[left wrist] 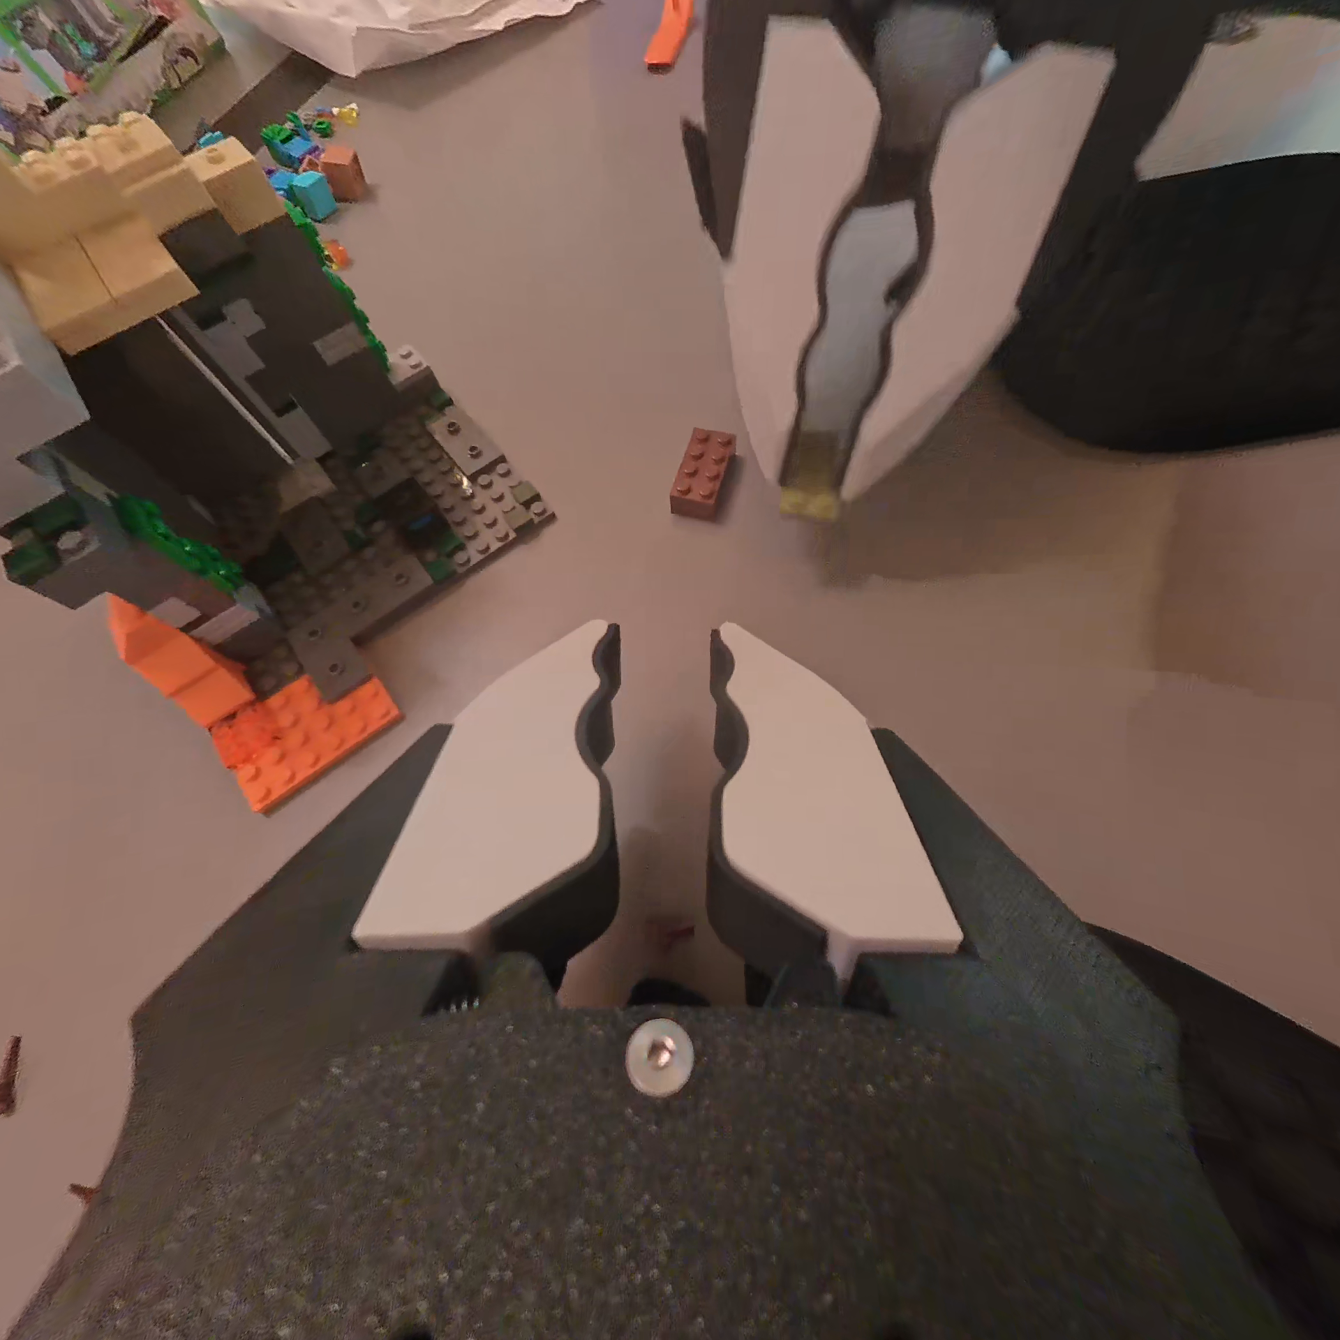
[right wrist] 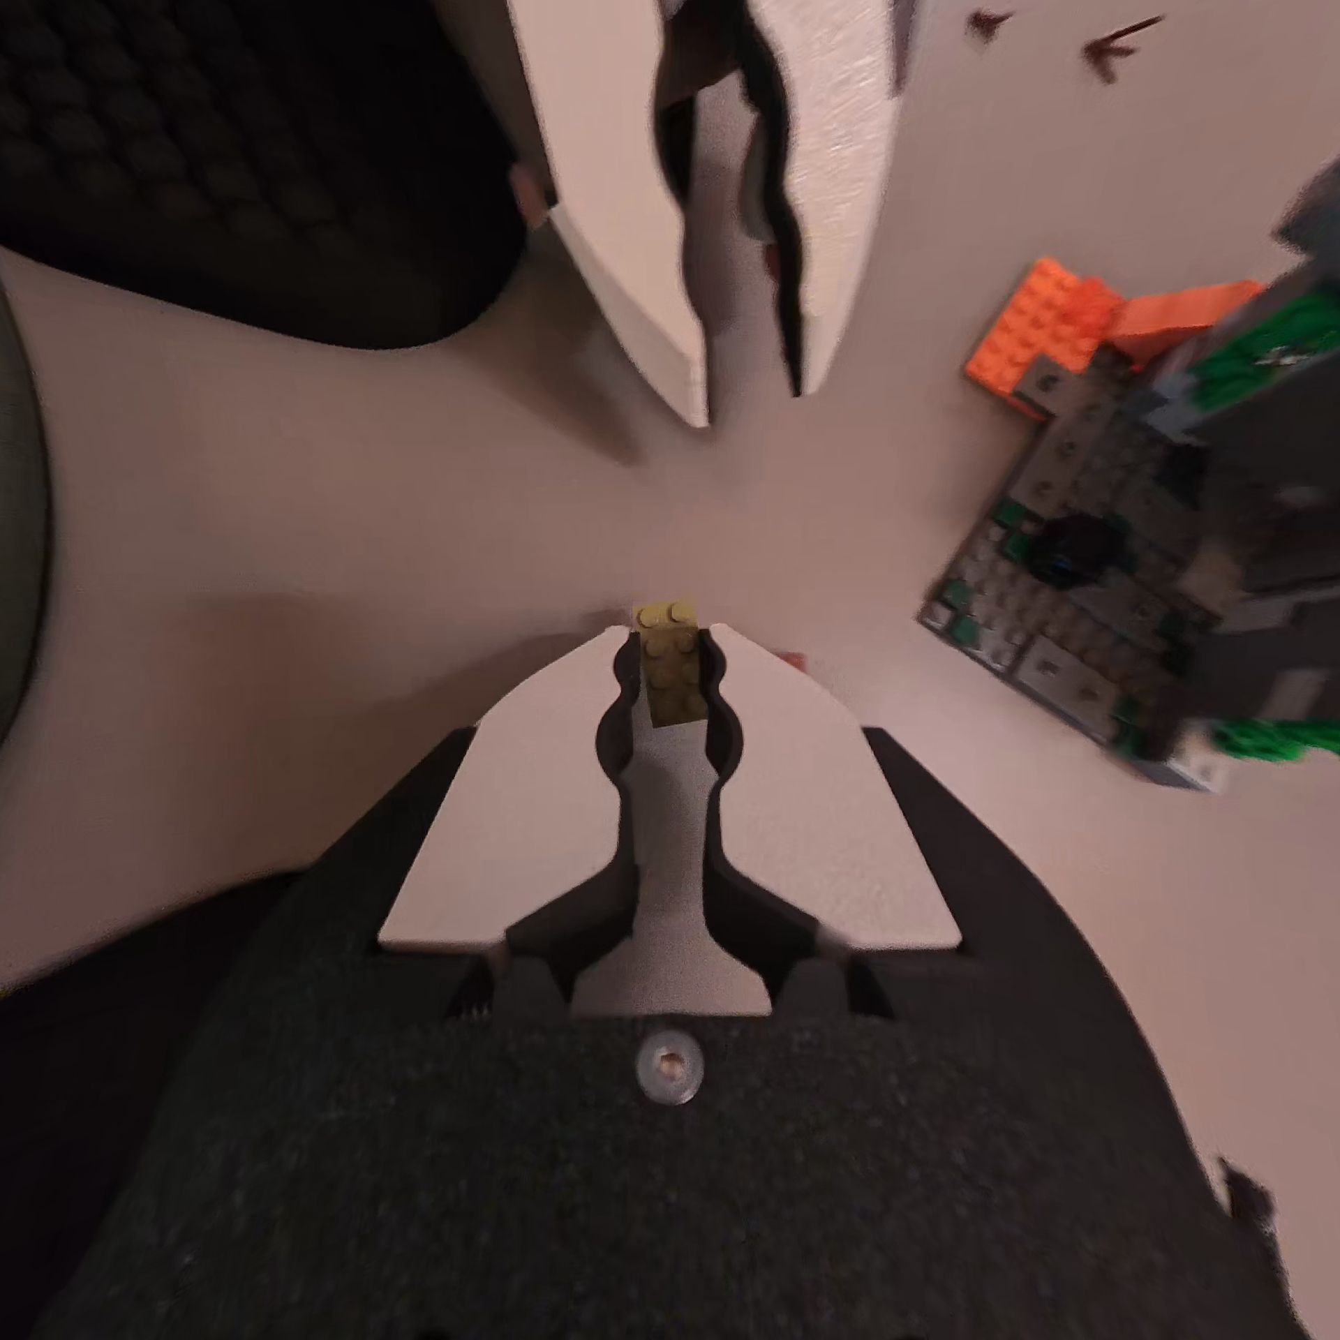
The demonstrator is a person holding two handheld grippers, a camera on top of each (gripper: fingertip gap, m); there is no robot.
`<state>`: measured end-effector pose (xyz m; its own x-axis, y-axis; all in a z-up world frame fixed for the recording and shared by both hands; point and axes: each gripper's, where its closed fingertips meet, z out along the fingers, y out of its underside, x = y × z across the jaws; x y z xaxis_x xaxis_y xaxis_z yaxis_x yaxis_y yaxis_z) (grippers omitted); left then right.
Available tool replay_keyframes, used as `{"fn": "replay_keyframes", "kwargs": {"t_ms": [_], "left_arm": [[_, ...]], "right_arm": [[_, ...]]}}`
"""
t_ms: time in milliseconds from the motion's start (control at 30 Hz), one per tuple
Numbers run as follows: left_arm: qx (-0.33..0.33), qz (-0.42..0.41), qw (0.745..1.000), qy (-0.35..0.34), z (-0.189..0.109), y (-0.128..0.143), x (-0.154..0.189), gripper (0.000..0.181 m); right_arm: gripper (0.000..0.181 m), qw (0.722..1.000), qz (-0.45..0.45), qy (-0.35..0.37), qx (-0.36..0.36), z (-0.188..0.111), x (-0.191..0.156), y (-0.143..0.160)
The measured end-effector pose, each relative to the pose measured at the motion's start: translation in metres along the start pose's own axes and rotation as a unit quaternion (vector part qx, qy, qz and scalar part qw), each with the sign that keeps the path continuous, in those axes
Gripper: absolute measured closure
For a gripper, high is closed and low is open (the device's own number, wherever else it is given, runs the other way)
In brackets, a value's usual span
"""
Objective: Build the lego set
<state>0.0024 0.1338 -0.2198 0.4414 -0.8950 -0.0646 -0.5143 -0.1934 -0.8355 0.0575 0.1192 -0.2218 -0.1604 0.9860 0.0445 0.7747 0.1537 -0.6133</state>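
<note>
My right gripper [right wrist: 668, 629] has its jaws clamped on a small olive-yellow brick [right wrist: 671, 666], studs facing up toward my camera, one end poking out just past the fingertips. From my left wrist view that same right gripper [left wrist: 812, 493] comes in from the top, pointing steeply down, with the yellow brick [left wrist: 811, 500] at its tip close above the bench [left wrist: 943, 725] and a shadow spread beneath it. I cannot tell if the brick touches the surface.

My left gripper [left wrist: 666, 634] hangs over bare bench with its jaws apart and nothing between them. In the right wrist view it enters from the top edge, fingers pointing down toward my right one, the two tips facing each other and near, not touching.

A brown brick [left wrist: 703, 471] lies flat on the bench just beside the right gripper's tip. The half-built lego model [left wrist: 239, 449] stands to the left in my left view: grey base plates, dark walls, tan blocks on top, green trim, an orange plate at its near corner. Behind it sits a cluster of loose pieces [left wrist: 315, 167], and an orange piece [left wrist: 671, 36] lies farther off near crumpled white paper [left wrist: 377, 29]. In the right view the model [right wrist: 1131, 551] sits at the right, well apart from both grippers.
</note>
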Motion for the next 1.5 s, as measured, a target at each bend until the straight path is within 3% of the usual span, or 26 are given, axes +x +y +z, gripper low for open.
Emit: {"fn": "replay_keyframes", "kwargs": {"t_ms": [33, 200, 400, 667, 1500], "left_arm": [[0.000, 0.003, 1.000, -0.001, 0.001, 0.000, 0.000, 0.158], [0.002, 0.012, 1.000, -0.008, 0.004, 0.000, 0.001, 0.160], [0.020, 0.017, 0.999, -0.026, 0.004, -0.003, -0.003, 0.163], [0.045, -0.005, 0.998, -0.034, 0.001, -0.009, -0.009, 0.168], [0.023, 0.020, 0.999, -0.034, 0.008, -0.007, -0.003, 0.166]], "right_arm": [[0.166, 1.000, -0.002, 0.007, 0.003, -0.007, 0.007, 0.000], [0.166, 1.000, -0.013, 0.010, 0.006, -0.027, 0.035, 0.002], [0.166, 1.000, -0.003, -0.002, 0.005, -0.016, 0.050, 0.011], [0.166, 1.000, 0.002, -0.014, 0.005, -0.002, 0.048, 0.015], [0.165, 0.999, 0.040, 0.002, -0.016, 0.010, 0.035, 0.020]]}}
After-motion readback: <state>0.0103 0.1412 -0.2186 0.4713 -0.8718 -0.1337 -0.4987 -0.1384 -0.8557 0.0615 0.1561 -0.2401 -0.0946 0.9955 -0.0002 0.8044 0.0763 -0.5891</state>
